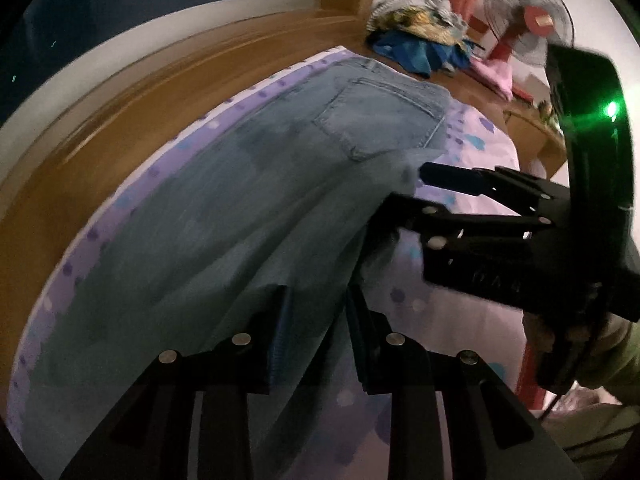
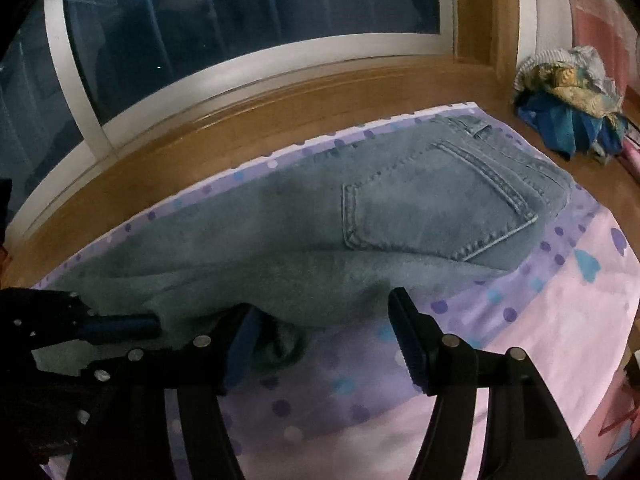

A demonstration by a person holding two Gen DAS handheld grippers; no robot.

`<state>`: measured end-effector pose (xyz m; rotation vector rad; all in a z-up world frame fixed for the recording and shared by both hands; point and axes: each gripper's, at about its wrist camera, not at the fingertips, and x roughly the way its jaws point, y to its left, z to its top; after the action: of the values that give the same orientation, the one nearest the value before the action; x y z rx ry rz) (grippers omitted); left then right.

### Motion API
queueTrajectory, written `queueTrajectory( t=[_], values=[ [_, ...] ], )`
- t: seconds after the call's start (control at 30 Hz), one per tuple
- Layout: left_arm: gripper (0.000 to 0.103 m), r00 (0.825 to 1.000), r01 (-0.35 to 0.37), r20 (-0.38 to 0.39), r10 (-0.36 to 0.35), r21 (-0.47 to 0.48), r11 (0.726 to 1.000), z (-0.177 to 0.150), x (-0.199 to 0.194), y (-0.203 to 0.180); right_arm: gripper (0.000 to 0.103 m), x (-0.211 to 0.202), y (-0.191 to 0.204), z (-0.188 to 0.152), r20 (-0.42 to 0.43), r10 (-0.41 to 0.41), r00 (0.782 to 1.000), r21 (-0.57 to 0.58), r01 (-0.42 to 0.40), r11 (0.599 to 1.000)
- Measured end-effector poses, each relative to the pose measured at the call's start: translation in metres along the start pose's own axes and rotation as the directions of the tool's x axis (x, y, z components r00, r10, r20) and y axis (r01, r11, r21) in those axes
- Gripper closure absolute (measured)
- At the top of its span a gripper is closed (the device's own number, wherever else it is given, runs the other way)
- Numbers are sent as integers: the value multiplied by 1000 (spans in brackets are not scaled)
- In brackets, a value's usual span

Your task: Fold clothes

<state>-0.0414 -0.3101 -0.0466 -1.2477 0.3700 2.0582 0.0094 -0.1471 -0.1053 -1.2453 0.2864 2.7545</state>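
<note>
A pair of blue jeans (image 1: 240, 208) lies lengthwise on a pink and purple dotted sheet (image 2: 520, 340), with the back pocket (image 2: 432, 208) facing up and the waist at the far end. My left gripper (image 1: 316, 296) is shut on a raised fold of the leg, and the denim runs between its pads. The right wrist view shows the left gripper (image 2: 140, 340) at the left, with cloth pinched in it. My right gripper (image 2: 324, 308) stands open over the jeans' near edge, and its pads do not press on the denim. In the left wrist view the right gripper (image 1: 404, 188) sits beside the fold.
A wooden ledge (image 1: 120, 132) runs along the sheet's far side under a dark window (image 2: 240, 20). A pile of blue and patterned clothes (image 2: 572, 108) sits at the back right, with a standing fan (image 1: 524, 24) and a pink cloth (image 1: 496, 72) near it. A sleeve (image 1: 624, 352) shows behind the right gripper.
</note>
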Motion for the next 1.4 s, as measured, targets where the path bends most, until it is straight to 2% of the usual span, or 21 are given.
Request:
queueTrajectory(
  t=[0.13,0.27,0.4,0.57,0.7,0.83,0.9,1.03,1.1,1.23,1.4],
  values=[
    [75,997,-71,13,70,58,996,15,15,-7,39,6,1,6,-16,16,1000,9,-16,1000],
    [75,994,-102,42,101,8,995,24,20,7,39,1,-5,3,-3,13,1000,50,-13,999],
    [75,997,-2,75,10,-101,995,28,15,29,39,-5,-18,-8,-33,24,999,116,-20,993],
    [75,997,-2,72,10,-114,994,27,23,33,39,1,0,-20,-69,3,998,78,2,997],
    [75,996,19,92,-7,-129,992,27,16,32,39,11,12,-13,-44,-47,998,57,50,997],
    [75,993,35,113,-19,-142,989,29,4,31,40,37,24,1,-49,-169,984,27,170,985],
    [75,992,61,118,-44,-145,988,26,-3,30,65,35,18,-2,-70,-188,980,74,193,978],
    [75,988,111,123,-92,-162,981,12,-15,26,75,1,8,-10,-59,-188,980,138,195,971],
    [75,985,141,120,-121,-177,974,3,-20,24,90,-16,9,-13,-44,-188,981,136,193,972],
    [75,984,171,93,-155,-203,964,-9,-24,27,95,-24,0,-21,-86,-152,985,157,164,974],
    [75,990,135,57,-127,-176,975,6,0,35,94,-26,-11,-31,-99,-63,993,225,84,971]
  ],
)
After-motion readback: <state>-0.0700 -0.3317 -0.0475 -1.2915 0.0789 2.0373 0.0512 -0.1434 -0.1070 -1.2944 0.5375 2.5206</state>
